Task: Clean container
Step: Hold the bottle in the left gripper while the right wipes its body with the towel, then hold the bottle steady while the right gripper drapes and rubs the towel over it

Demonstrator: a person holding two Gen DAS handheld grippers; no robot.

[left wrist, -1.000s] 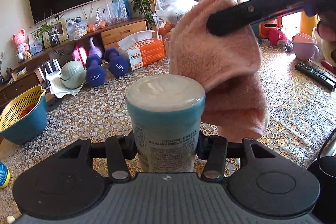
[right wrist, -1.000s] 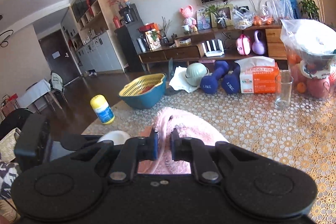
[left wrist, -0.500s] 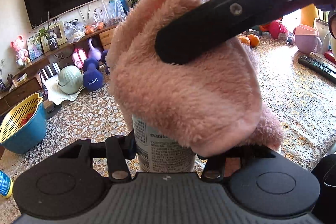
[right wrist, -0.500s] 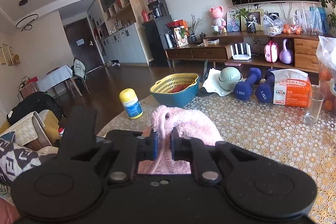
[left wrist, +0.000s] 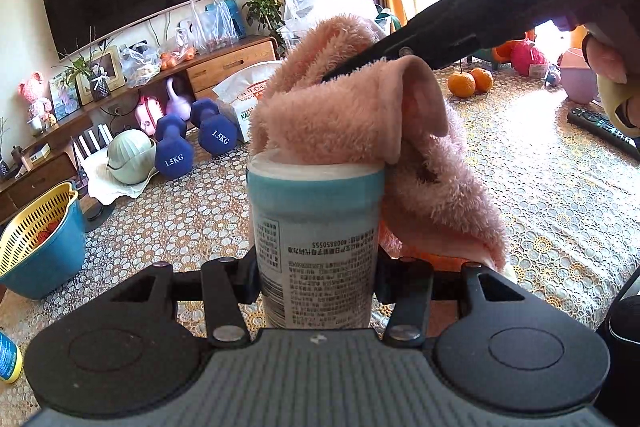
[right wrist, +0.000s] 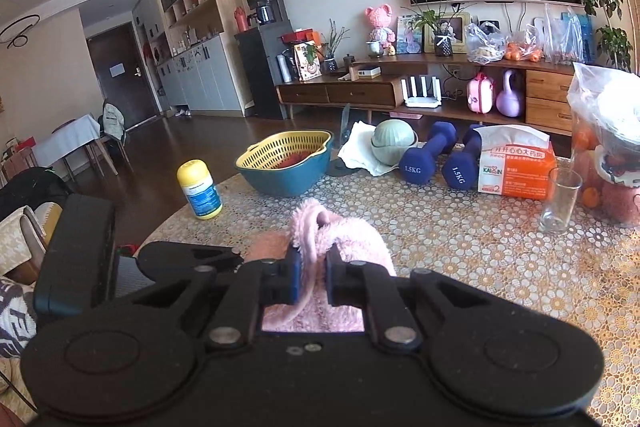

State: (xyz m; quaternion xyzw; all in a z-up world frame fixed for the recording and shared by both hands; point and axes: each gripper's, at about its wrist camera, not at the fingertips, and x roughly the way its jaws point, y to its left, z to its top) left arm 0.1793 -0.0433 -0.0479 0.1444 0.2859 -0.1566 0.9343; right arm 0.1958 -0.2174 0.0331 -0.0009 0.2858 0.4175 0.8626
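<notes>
One cylindrical container point(left wrist: 316, 247), smooth plastic with a teal band, a white printed label and a white lid, stands upright between the left gripper's point(left wrist: 316, 267) black fingers, which are clamped on its sides. A fluffy pink cloth point(left wrist: 360, 123), soft and deep-piled, lies bunched on the lid and hangs down the container's right side. The right gripper point(right wrist: 312, 273) has its fingers closed tight on a fold of this cloth; in the left wrist view its long black body reaches in from the upper right. Both grippers are above the surface point(left wrist: 560, 195), covered with a lace-patterned cloth of round motifs. Further back on it lie two blue hexagonal dumbbells point(right wrist: 440, 157), a clear glass point(right wrist: 560, 201) and a perforated yellow basket point(right wrist: 286, 151) set in a blue bowl.
</notes>
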